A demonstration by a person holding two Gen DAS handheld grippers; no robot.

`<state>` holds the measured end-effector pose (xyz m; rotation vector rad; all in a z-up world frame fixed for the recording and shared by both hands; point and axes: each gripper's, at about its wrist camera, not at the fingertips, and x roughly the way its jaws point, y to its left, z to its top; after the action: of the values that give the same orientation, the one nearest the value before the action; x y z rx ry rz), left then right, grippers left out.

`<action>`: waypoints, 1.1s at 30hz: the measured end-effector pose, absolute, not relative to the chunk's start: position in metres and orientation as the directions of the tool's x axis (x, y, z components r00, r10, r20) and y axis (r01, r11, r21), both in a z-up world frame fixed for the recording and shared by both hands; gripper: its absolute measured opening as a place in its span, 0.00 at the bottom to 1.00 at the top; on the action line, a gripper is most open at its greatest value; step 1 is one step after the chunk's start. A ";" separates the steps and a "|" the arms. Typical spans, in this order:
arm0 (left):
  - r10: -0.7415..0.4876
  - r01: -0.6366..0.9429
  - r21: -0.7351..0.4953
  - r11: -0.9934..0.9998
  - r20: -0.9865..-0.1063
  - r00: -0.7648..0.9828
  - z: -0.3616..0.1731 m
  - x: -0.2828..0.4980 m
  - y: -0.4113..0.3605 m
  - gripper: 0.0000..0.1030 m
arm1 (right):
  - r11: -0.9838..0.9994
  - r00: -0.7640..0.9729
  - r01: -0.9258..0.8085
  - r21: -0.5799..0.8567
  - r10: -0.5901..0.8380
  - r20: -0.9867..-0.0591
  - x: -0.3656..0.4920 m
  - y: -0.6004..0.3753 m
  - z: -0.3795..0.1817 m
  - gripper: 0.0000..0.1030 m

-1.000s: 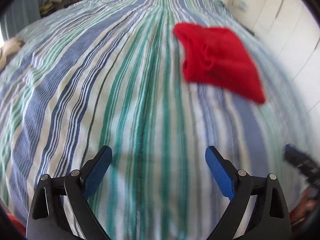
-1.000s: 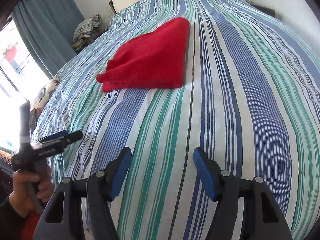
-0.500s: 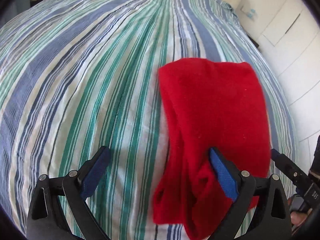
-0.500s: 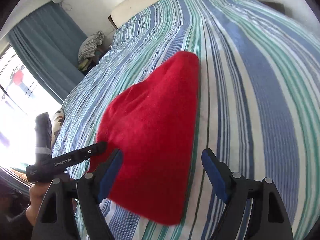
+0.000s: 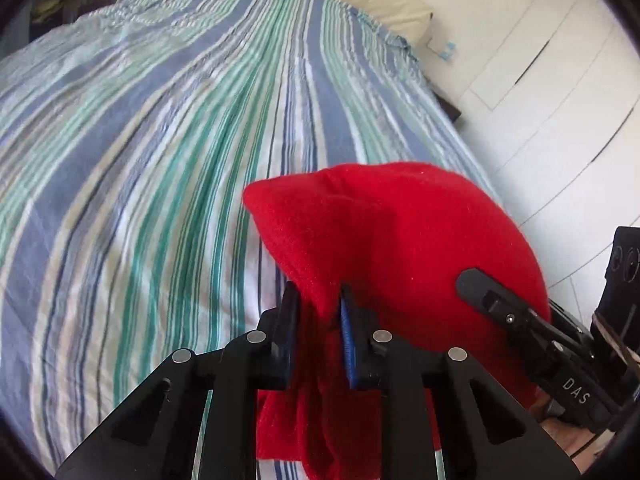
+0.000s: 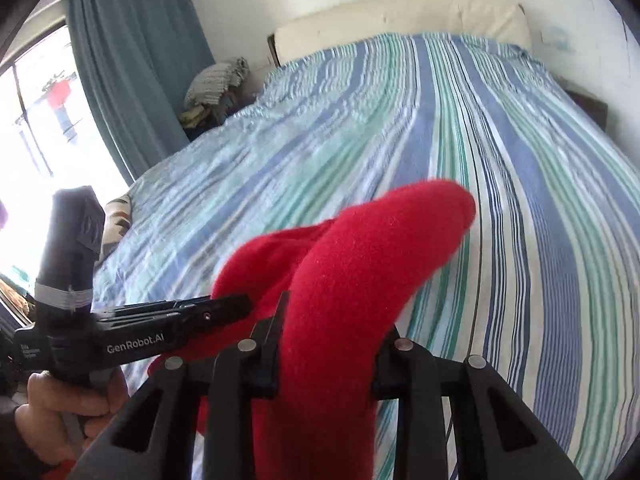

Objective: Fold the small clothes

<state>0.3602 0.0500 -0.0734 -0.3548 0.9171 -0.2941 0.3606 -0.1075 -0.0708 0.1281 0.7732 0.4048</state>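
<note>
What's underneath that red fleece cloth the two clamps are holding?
Under the folded red fleece garment lies the blue-green striped bedsheet; the patch directly beneath is hidden by the cloth.

One red garment [image 5: 400,232], clamped in both sets of jaws. Two grippers: left [image 5: 318,344], right [image 6: 326,344]. One striped bed [image 6: 500,160] beyond the jaws. One cream pillow [image 6: 400,20] far ahead of the jaws. One blue curtain [image 6: 136,60], one clothes pile [image 6: 216,88], both left of the right jaws.
</note>
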 end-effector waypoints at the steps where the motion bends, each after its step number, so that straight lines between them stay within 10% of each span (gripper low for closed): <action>1: -0.396 0.107 -0.421 0.901 -0.695 0.600 -0.055 0.359 0.054 0.18 | 0.910 0.662 -0.323 0.259 0.413 -0.626 0.359 -0.105 -0.053 0.29; 8: -0.357 0.083 -0.391 0.917 -0.707 0.610 -0.018 0.356 0.075 0.34 | 0.877 0.652 -0.325 0.353 0.478 -0.588 0.368 -0.097 -0.017 0.34; 12: -0.220 -0.036 -0.272 0.962 -0.842 0.493 -0.091 0.325 0.087 0.49 | 0.910 0.499 -0.176 0.375 0.411 -0.763 0.352 -0.110 -0.096 0.70; 15: -0.089 -0.040 -0.122 0.992 -0.879 0.468 -0.116 0.253 0.094 0.51 | 0.941 0.461 -0.148 0.305 0.339 -0.820 0.293 -0.133 -0.134 0.74; 20: 0.057 -0.050 0.035 0.998 -0.836 0.546 -0.101 0.146 0.080 0.95 | 0.969 0.465 -0.119 0.216 0.247 -0.850 0.191 -0.170 -0.137 0.86; 33: 0.217 -0.035 0.264 0.964 -0.702 0.679 0.013 0.038 0.007 0.97 | 0.974 0.598 -0.221 0.055 0.180 -0.781 0.065 -0.165 0.008 0.99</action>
<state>0.0383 0.0071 0.0131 0.2375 0.8146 0.1429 0.0651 -0.1649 0.0083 -0.0491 0.9009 0.2323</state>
